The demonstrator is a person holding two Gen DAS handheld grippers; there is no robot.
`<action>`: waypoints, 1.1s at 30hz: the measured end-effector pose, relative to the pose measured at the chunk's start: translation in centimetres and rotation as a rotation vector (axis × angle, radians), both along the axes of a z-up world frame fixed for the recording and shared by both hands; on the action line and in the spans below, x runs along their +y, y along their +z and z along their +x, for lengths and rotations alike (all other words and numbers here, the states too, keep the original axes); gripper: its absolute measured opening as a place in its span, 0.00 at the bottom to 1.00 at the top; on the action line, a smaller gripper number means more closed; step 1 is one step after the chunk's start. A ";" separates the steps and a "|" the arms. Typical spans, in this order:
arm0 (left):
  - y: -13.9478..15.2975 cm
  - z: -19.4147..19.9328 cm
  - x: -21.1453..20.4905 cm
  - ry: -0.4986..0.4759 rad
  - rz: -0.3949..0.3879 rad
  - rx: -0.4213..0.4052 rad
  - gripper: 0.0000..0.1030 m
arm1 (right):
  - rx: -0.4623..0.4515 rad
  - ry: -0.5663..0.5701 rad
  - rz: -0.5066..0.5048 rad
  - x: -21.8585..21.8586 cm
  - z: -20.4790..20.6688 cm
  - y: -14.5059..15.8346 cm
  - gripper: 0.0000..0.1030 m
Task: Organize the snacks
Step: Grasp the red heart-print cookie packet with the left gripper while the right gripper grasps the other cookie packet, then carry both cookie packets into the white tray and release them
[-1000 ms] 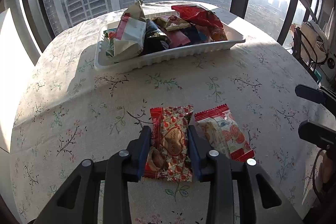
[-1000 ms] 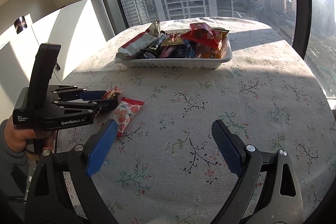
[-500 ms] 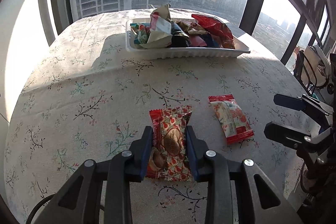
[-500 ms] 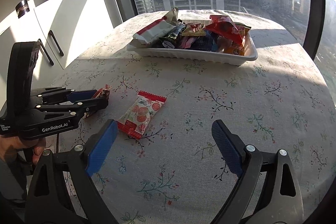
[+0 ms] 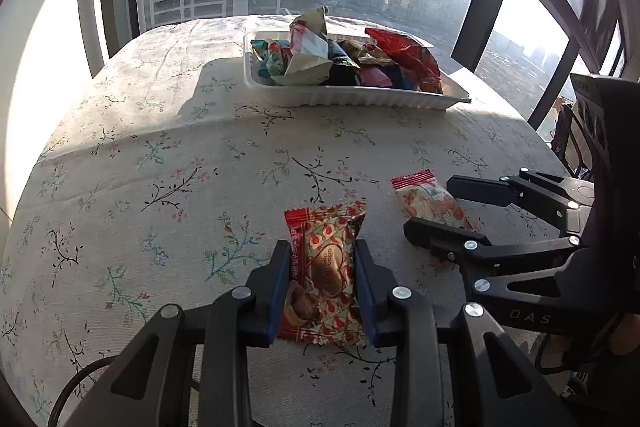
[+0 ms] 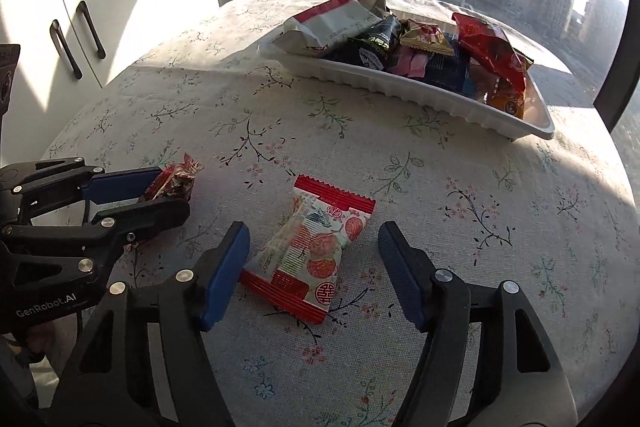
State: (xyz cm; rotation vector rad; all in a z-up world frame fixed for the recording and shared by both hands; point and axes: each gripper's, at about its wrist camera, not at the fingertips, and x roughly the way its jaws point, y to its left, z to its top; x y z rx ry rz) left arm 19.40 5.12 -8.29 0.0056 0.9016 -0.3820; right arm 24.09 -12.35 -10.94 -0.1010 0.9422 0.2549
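Note:
My left gripper (image 5: pixel 320 255) is shut on a red cookie packet (image 5: pixel 324 267), held just above the floral tablecloth; it also shows in the right wrist view (image 6: pixel 170 181). My right gripper (image 6: pixel 314 239) is open with its jaws on either side of a white-and-red snack packet (image 6: pixel 312 247) lying flat on the table, not touching it. That packet shows in the left wrist view (image 5: pixel 430 201) between the right gripper's fingers (image 5: pixel 444 235). A white tray (image 5: pixel 360 99) full of several snack packets stands at the far side of the table, also in the right wrist view (image 6: pixel 440 95).
The round table carries a floral cloth (image 5: pixel 160 167). White cabinets (image 6: pixel 80 27) stand at the left. Large windows with dark frames (image 5: pixel 476 3) rise behind the table. A chair with clutter (image 5: pixel 568 135) sits at the right edge.
My right gripper has moved in and down over the white-and-red packet, now straddling it. My left gripper has kept its hold on the cookie packet and shifted slightly.

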 end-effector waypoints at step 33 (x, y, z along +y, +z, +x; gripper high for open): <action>-0.4 -0.1 -0.5 0.012 0.048 -0.007 0.32 | -0.041 0.004 0.085 -3.5 -2.8 1.2 0.29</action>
